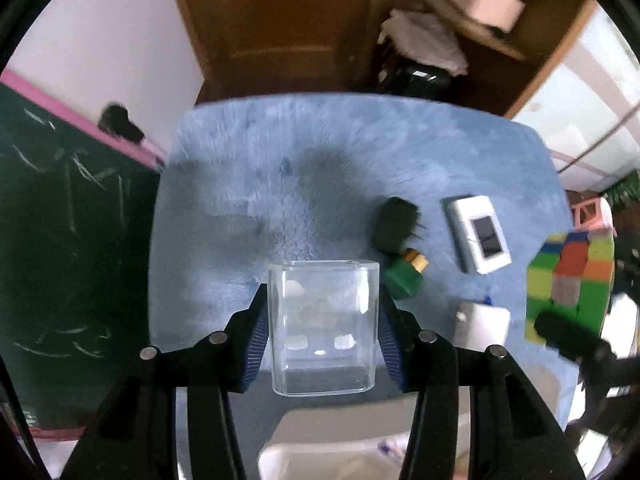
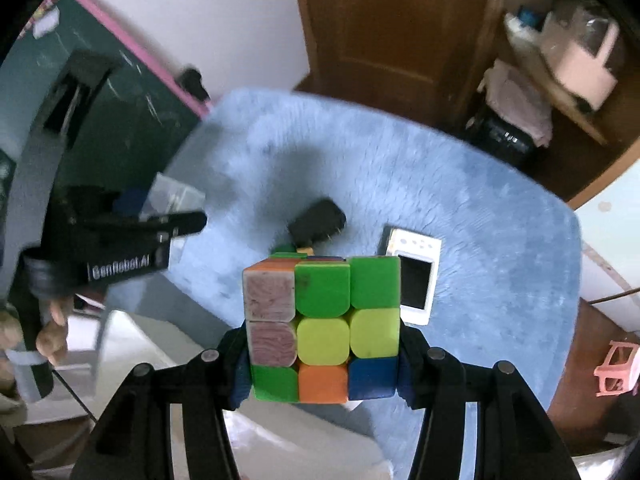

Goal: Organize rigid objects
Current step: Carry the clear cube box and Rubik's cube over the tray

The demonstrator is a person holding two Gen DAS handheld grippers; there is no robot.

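Observation:
My left gripper (image 1: 323, 332) is shut on a clear plastic box (image 1: 323, 326) and holds it above the near edge of the blue fluffy mat (image 1: 280, 168). My right gripper (image 2: 322, 364) is shut on a colourful puzzle cube (image 2: 322, 326), held above the mat (image 2: 480, 240); the cube also shows at the right of the left wrist view (image 1: 570, 280). On the mat lie a black charger plug (image 1: 394, 224), a green block with a gold cap (image 1: 404, 276), and a white device with a screen (image 1: 478, 234). The left gripper shows at the left of the right wrist view (image 2: 120, 240).
A white container (image 1: 320, 460) sits below the mat's near edge. A small white box (image 1: 482, 326) lies at the mat's right front. A green chalkboard (image 1: 60, 240) stands left, a wooden door (image 1: 280, 20) behind, a cluttered shelf (image 1: 460, 8) at back right.

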